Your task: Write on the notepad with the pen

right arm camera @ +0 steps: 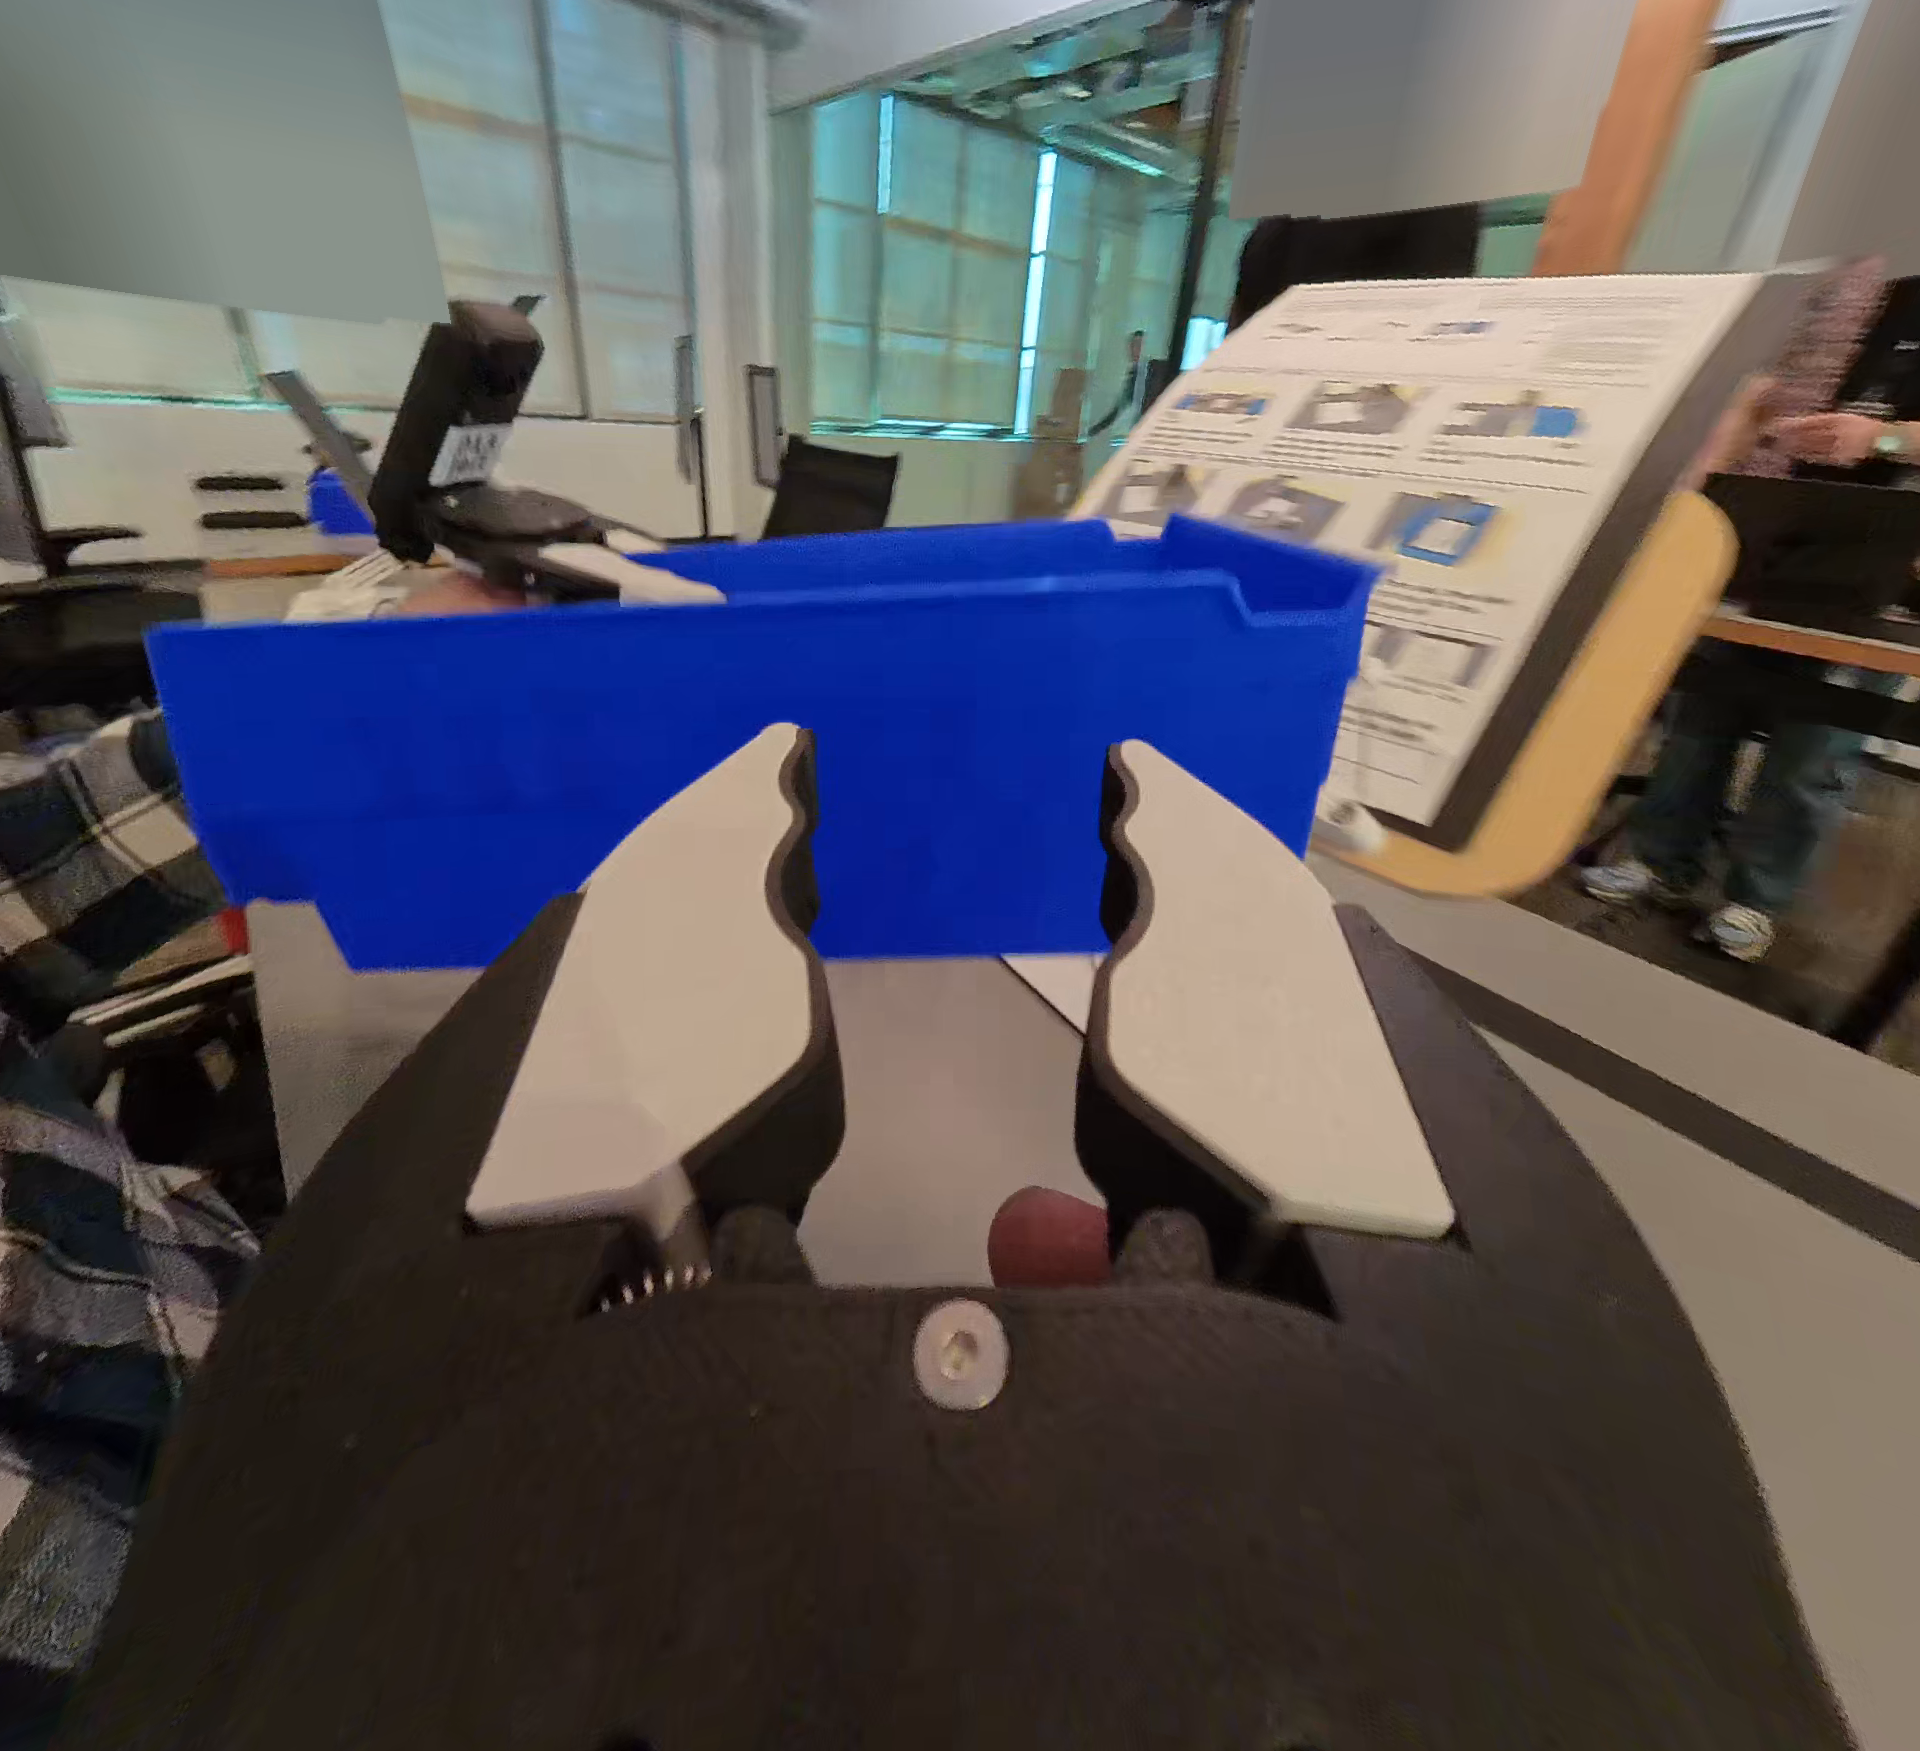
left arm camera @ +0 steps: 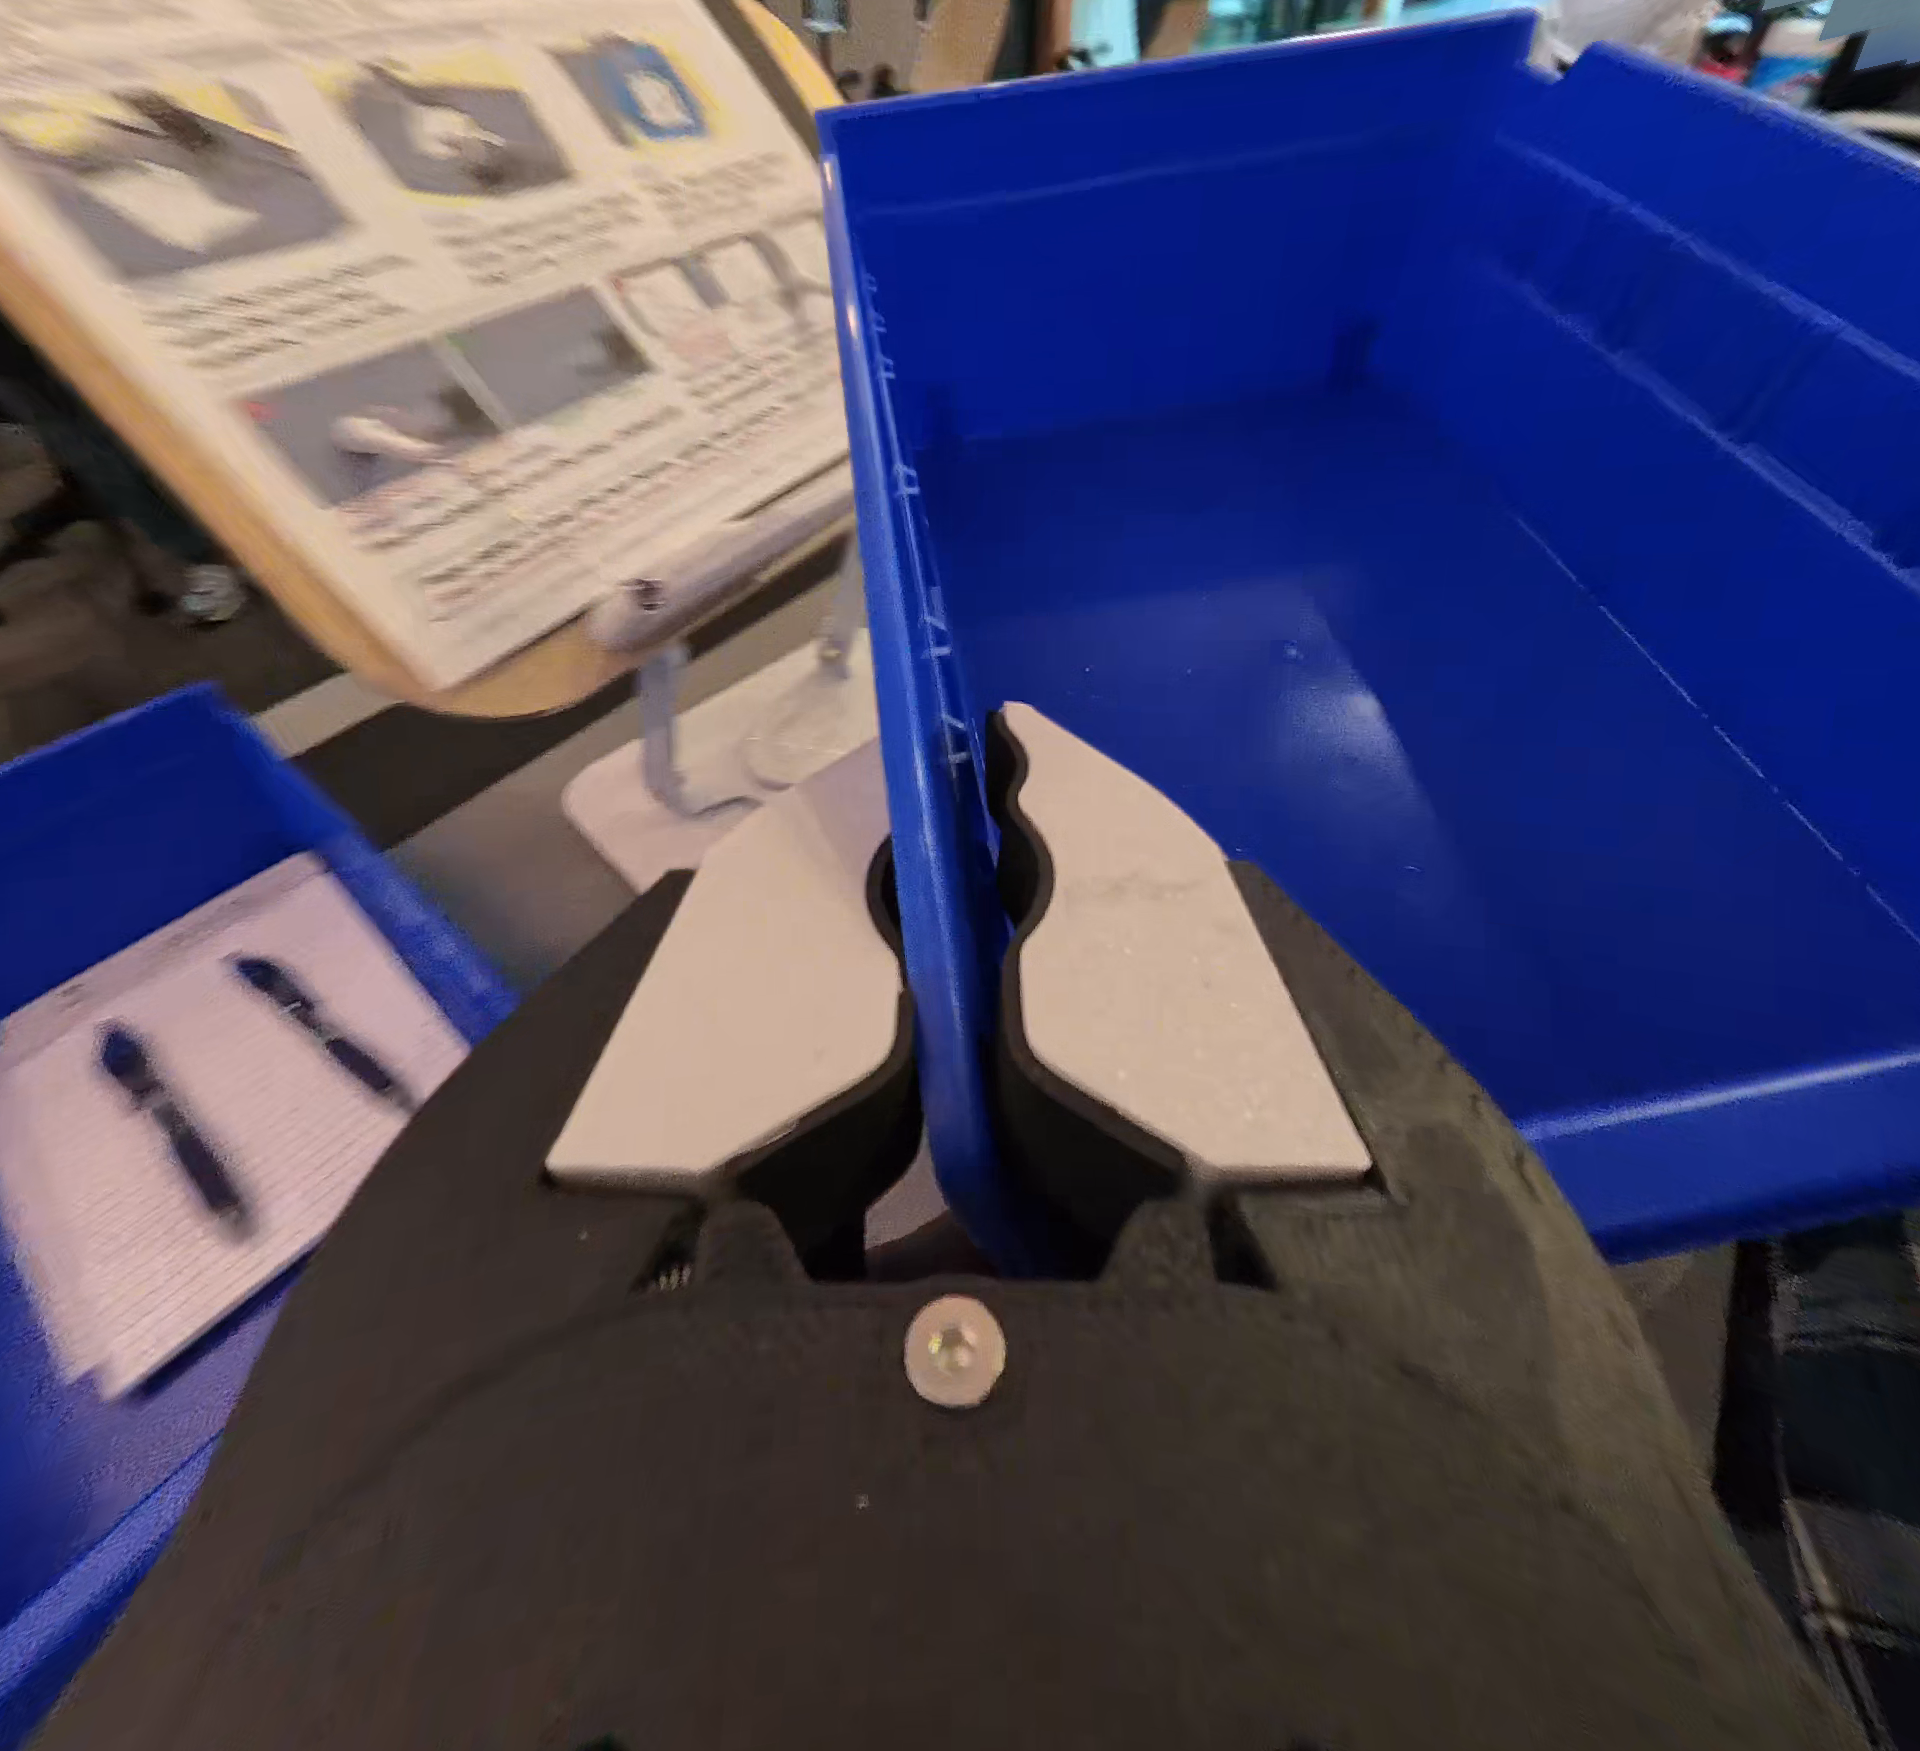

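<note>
Left gripper [left arm camera: 951, 870]: fingers [left arm camera: 1122, 953] clamping the side wall of a large blue plastic bin [left arm camera: 1403, 662]. Right gripper [right arm camera: 961, 854]: fingers [right arm camera: 686, 953] standing wide apart, gripping nothing, facing that bin's outer wall. White lined notepad [left arm camera: 208, 1109] and two dark blue pens [left arm camera: 166, 1119] lying in a second blue bin [left arm camera: 62, 787], lower left of the left fingers.

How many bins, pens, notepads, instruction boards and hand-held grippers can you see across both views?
Blue bins: 2 (large, small)
Pens: 2
Notepads: 1
Instruction boards: 1
Hand-held grippers: 2 (left, right)
Total: 8
</note>
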Available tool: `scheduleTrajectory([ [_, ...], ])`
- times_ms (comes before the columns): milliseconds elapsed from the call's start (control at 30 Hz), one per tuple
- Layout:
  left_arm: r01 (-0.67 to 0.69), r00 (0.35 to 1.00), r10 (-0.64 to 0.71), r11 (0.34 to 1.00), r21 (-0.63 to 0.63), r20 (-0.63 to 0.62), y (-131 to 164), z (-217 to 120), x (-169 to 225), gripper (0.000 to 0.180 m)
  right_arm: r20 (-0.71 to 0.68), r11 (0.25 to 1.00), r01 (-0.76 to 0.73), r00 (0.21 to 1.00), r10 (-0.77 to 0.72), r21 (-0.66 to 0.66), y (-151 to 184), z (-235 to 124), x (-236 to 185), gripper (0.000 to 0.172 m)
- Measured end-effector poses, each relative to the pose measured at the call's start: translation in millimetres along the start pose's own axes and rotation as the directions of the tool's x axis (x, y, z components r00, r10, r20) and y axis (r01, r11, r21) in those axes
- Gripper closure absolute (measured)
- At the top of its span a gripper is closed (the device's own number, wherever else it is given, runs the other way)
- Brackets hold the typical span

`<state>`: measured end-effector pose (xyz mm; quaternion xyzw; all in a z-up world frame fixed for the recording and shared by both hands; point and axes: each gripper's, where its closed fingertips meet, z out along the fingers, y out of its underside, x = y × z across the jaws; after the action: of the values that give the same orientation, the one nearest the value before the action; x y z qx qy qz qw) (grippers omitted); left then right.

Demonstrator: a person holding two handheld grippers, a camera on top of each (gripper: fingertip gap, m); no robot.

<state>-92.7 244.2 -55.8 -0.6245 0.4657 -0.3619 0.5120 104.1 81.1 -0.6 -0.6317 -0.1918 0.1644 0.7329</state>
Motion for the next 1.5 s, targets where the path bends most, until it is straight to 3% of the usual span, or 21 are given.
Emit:
scheduleTrajectory([
  [267,-0.011,0.983,-0.016,0.989,-0.146,-0.183,49,129,64,0.171,-0.164,0.993,-0.12,0.979,0.118,-0.005,35,-62,36,0.112],
  [567,0.006,0.982,-0.049,0.973,-0.229,-0.183,92,194,94,0.171,-0.247,0.96,-0.278,0.934,0.259,-0.042,97,-68,55,0.097],
  [733,0.01,0.99,-0.042,0.974,-0.228,-0.136,102,209,93,0.17,-0.273,0.953,-0.278,0.933,0.237,-0.123,121,-56,57,0.086],
  [900,0.027,0.99,-0.057,0.974,-0.223,-0.132,107,214,93,0.168,-0.257,0.942,-0.315,0.926,0.277,-0.119,125,-50,63,0.082],
  [1033,0.027,0.98,-0.071,0.973,-0.229,-0.185,112,218,108,0.152,-0.281,0.939,-0.296,0.929,0.24,-0.175,132,-46,80,0.07],
  [1133,0.035,0.971,-0.086,0.974,-0.224,-0.222,110,217,113,0.144,-0.283,0.935,-0.316,0.922,0.262,-0.161,125,-50,86,0.074],
  [1233,0.063,0.951,-0.128,0.971,-0.229,-0.281,109,211,117,0.133,-0.312,0.939,-0.272,0.929,0.2,-0.209,127,-59,76,0.073],
  [1500,0.074,0.919,-0.155,0.971,-0.228,-0.362,112,198,118,0.129,-0.344,0.921,-0.248,0.929,0.139,-0.299,154,-67,35,0.074],
])
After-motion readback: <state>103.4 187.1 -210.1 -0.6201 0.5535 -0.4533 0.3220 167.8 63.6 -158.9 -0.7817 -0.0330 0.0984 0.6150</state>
